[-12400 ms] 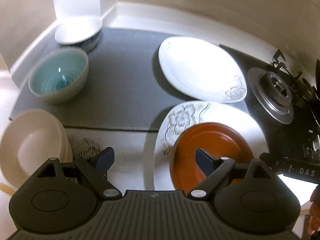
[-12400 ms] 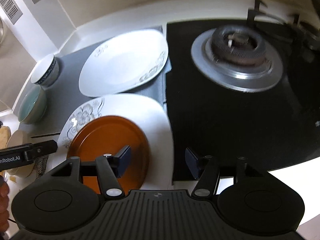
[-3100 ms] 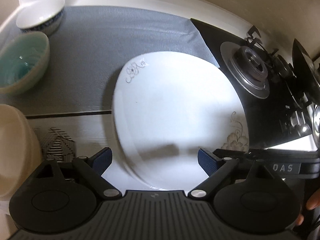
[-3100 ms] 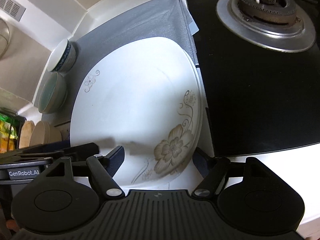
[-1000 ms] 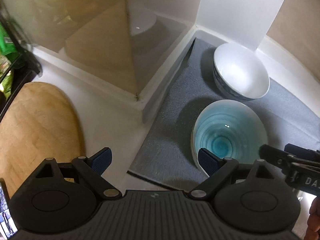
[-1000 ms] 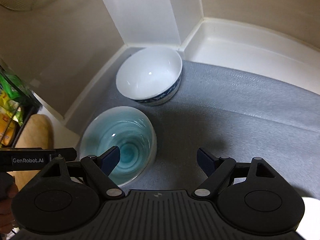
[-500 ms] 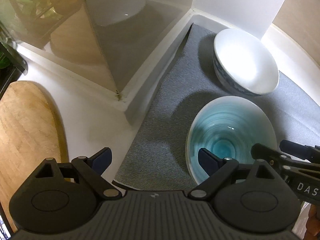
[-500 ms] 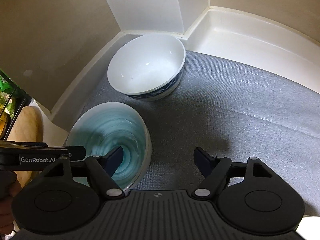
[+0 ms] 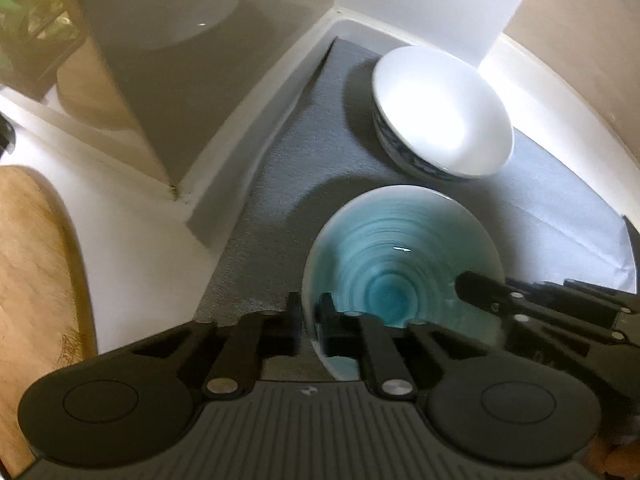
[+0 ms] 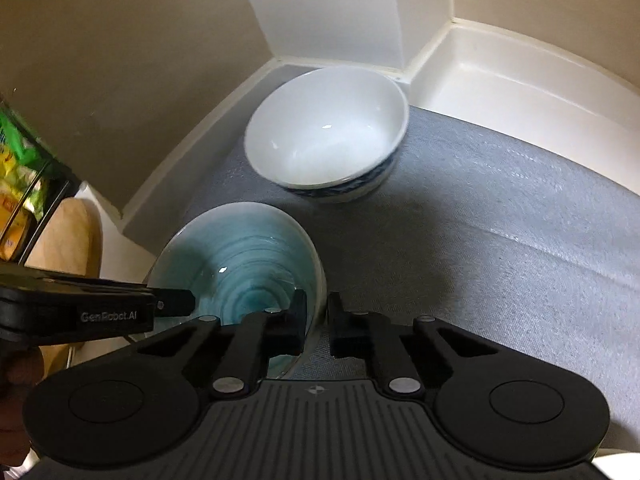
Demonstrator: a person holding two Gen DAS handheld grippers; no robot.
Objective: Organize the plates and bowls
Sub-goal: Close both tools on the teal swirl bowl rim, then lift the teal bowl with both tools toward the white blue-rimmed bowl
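Observation:
A teal bowl (image 9: 400, 268) sits on the grey mat (image 9: 280, 184), and it also shows in the right wrist view (image 10: 240, 256). My left gripper (image 9: 310, 320) is shut on its left rim. My right gripper (image 10: 318, 316) is shut on its right rim, and it shows in the left wrist view (image 9: 480, 292) across the bowl. A white bowl with a blue band (image 9: 440, 112) stands just behind the teal one, near the corner, also in the right wrist view (image 10: 324, 140).
A wooden board (image 9: 36, 272) lies on the white counter at the left. Walls and a white raised ledge (image 10: 500, 68) close in the corner behind the bowls. The grey mat (image 10: 500, 232) stretches to the right. Green packets (image 10: 20, 176) sit at the far left.
Both grippers have closed from open onto opposite rims of the teal bowl. Both cameras have moved closer to the bowls.

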